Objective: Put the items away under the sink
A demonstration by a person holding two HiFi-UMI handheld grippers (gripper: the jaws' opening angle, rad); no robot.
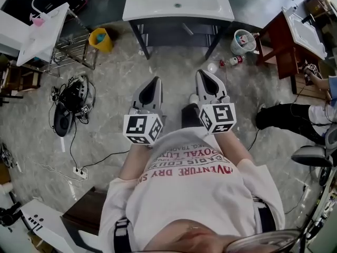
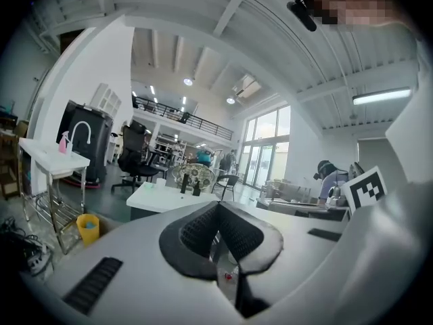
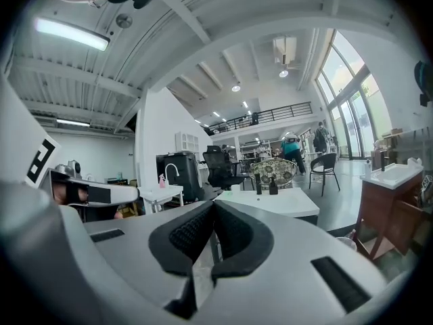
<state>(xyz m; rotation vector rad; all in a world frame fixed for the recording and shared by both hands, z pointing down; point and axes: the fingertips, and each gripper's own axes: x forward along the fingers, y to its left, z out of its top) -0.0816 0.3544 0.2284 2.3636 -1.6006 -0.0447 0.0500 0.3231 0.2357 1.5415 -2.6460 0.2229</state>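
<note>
To your left, a yellow bin (image 1: pixel 100 39) stands on the grey marbled floor (image 1: pixel 118 75), just beside a wire rack (image 1: pixel 73 50). Nearer you on that side lies a tangle of black gear and cables (image 1: pixel 71 103), with a white power strip (image 1: pixel 80 172) closer still. To your right stands a dark wooden cabinet (image 1: pixel 278 51), and another person's black-trousered legs (image 1: pixel 287 117) stretch across the floor near it. Far back in the hall sits a black office chair (image 2: pixel 132 154).

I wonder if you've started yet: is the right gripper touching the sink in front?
Apart. The head view shows floor between the right gripper and the sink; its own view shows shut, empty jaws, the sink beyond.
</note>
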